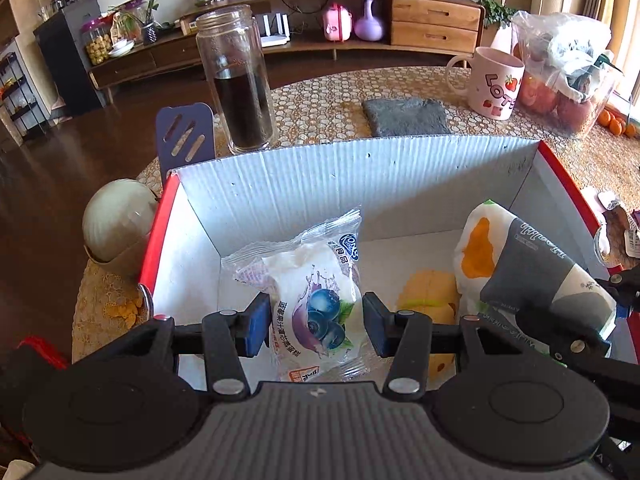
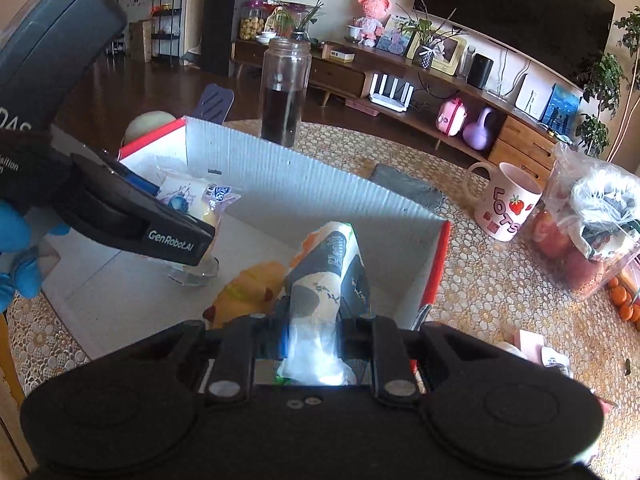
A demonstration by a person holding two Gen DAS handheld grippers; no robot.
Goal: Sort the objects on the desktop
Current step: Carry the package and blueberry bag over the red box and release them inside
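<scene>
1. Between the left gripper's (image 1: 314, 326) blue-padded fingers sits a clear plastic snack packet printed with blueberries (image 1: 316, 300); the pads press on both its sides, so it is pinched, its long axis running away from the camera
2. Directly under that packet lies the white floor of an open corrugated cardboard box with red outer sides (image 1: 320, 184); the packet looks to be just above or touching the floor, I cannot tell which
3. The right gripper (image 2: 310, 334) is clamped tight on a soft pack wrapped in white, grey and orange printed film (image 2: 328, 276), which points forward into the box's right half
4. A yellow plush toy (image 2: 248, 288) rests on the box floor between the two held items
5. Both grippers tilt steeply downward, side by side; a blue-gloved hand (image 2: 14, 248) holds the left one
6. Judgement: each item already sits over the box, so the next move is probably letting go
</scene>
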